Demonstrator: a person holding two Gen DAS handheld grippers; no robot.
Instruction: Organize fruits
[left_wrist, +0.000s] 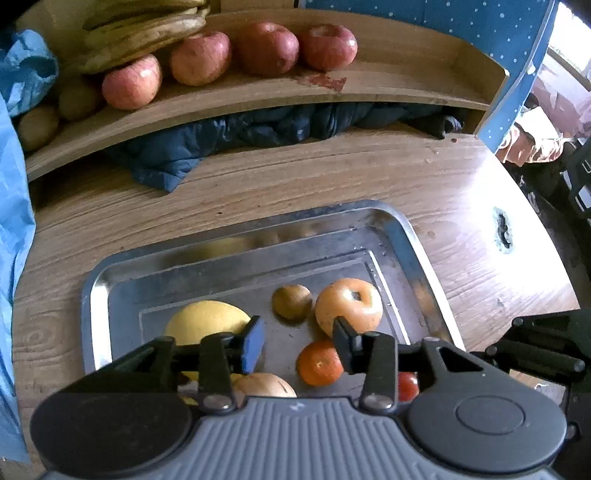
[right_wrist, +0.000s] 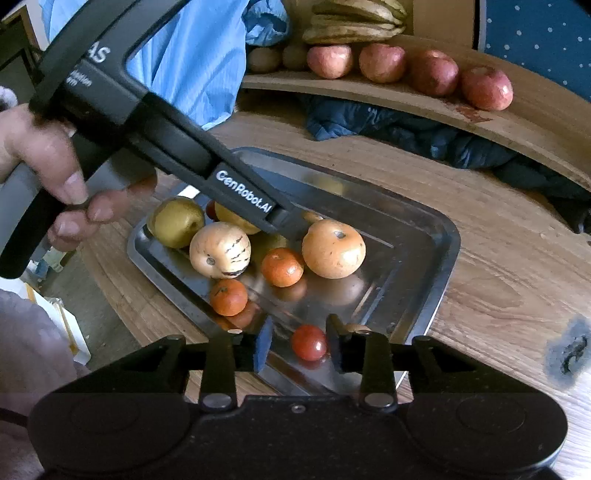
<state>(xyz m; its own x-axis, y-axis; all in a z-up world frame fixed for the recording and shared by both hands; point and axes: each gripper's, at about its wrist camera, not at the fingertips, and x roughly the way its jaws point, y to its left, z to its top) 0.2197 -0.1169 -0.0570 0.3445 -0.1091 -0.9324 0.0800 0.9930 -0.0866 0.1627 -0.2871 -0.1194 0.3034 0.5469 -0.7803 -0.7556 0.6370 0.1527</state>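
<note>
Right gripper (right_wrist: 299, 347): jaws spread, empty, straddling the cherry tomato (right_wrist: 309, 342) at the tray's (right_wrist: 439, 291) near rim, apparently lined up to pinch.
Left gripper (left_wrist: 298, 341): jaws spread, empty, poised over the tangerine (left_wrist: 319, 363).
Tray fruit: pears and tangerines clustered at 10 o'clock, awaiting sorting.
Shelf (right_wrist: 406, 94): apples (right_wrist: 485, 88) rowed at 12 o'clock, grouped by kind.

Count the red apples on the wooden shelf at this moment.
4, in a row on the wooden shelf: apple one next to the bananas, then apple two, apple three, and apple four at the right end. None looks hidden.
</note>
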